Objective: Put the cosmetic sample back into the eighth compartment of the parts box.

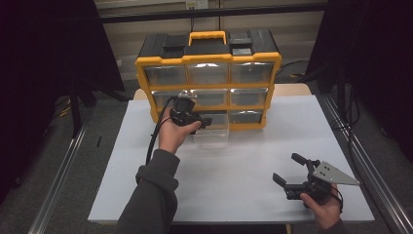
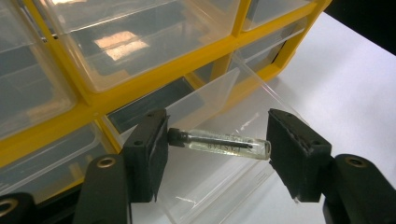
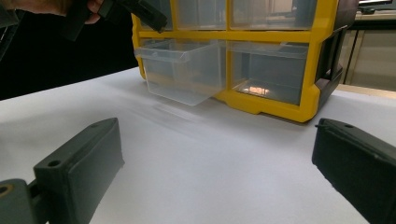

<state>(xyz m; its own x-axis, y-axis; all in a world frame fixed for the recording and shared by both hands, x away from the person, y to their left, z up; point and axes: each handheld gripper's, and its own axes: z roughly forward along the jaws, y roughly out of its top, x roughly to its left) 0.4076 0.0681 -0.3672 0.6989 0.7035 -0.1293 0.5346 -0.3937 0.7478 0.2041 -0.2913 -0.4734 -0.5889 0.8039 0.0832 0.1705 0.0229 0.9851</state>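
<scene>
Black jaws of the left gripper [image 2: 217, 149] clamp a small glass vial [image 2: 219, 143] end to end, one pad on its dark cap, the other on its rounded base; held lengthwise this way, probably so the thin tube cannot roll out of the grip. Long axis: level, running straight across from jaw to jaw, cap toward the left jaw in the left gripper view, faint lettering along its side. Position: in the air just above a clear drawer [image 2: 224, 116] that stands pulled out from the bottom row of a yellow organizer [image 2: 140, 84], seemingly so the vial can be let down into it. Drawer: appears empty, its front tipped down toward the white table [image 2: 355, 84]. Left hand [image 1: 171, 134]: raised close in front of the cabinet, cable trailing down beside the sleeve. Right gripper [image 1: 288, 171]: jaws spread wide with nothing between them, held low over the near right part of the table, well apart from the cabinet, apparently waiting its turn. Organizer: nine clear drawers in three rows, black top, yellow handle [image 1: 208, 36], at the far edge of the table.
</scene>
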